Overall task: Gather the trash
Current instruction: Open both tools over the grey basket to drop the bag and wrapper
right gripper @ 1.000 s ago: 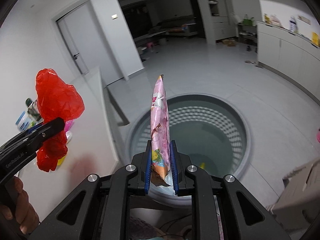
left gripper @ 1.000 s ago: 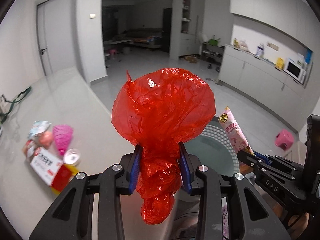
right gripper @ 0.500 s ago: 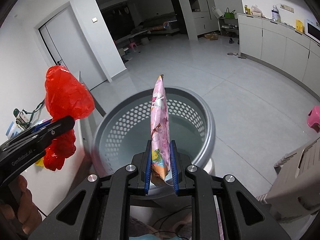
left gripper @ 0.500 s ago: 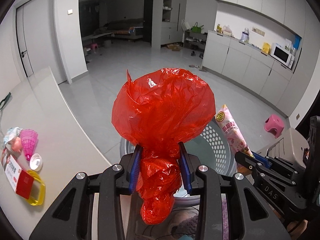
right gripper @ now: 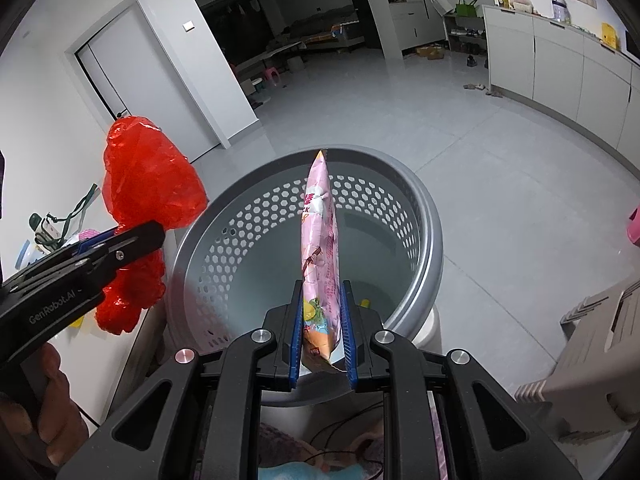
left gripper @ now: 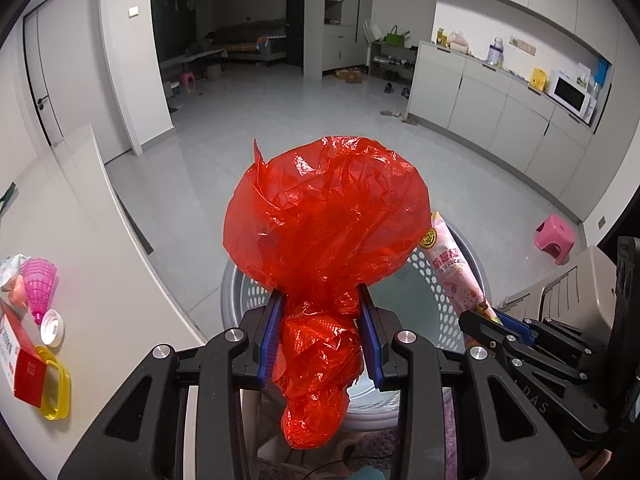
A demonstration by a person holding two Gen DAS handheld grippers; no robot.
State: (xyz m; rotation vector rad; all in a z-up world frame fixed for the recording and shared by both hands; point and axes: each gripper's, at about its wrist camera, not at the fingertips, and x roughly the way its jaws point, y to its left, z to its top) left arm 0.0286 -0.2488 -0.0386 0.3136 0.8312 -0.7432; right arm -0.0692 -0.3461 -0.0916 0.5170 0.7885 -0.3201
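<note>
Right wrist view shows the right claw (right gripper: 322,332) squeezed tight on a pink snack wrapper (right gripper: 320,248), which sticks up straight ahead of the claw tips. Right below and ahead of this claw sits the grey basket (right gripper: 424,216), wide open, so a drop from here looks safe. The left claw (left gripper: 322,332) is clamped on a crumpled red plastic bag (left gripper: 326,224), which puffs out big above the tips and hangs down under them too. In the right wrist view that red bag is off to the left of the right claw, close to the basket's near edge and next to the white table (left gripper: 100,248), and I cannot tell if it is fully over the hole. If the left claw lets go now, the light bag may catch the rim or float down onto the floor. It may also stick to the blue pads. More trash (left gripper: 36,320) waits on the table to the left of the left claw.
</note>
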